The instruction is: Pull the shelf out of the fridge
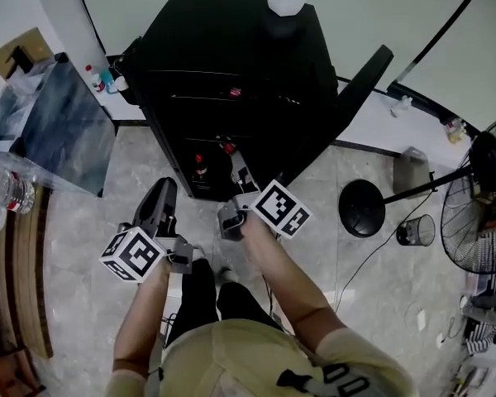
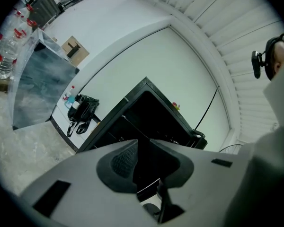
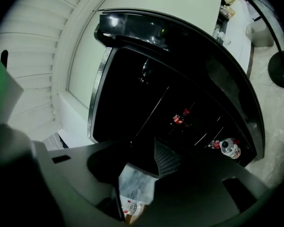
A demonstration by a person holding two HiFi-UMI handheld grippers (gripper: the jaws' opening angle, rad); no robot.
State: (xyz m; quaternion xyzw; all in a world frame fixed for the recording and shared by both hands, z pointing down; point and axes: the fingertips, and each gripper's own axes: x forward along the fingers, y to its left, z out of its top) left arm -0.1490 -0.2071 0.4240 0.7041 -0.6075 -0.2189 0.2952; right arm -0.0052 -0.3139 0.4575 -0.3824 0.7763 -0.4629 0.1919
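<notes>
Both claws are released and empty, the left gripper (image 2: 141,150) and the right gripper (image 3: 142,150) held in front of the open black compact fridge (image 1: 231,64), whose thin dark shelf (image 3: 151,113) sits fully inside. Red-labelled clear plastic bottles (image 3: 180,118) seem to lie on the shelves, so a tilted or hasty pull would likely spill them, and a one-sided grip could jam the shelf.

Black fridge (image 2: 149,105) ahead, left gripper (image 2: 143,161), jaws apart
</notes>
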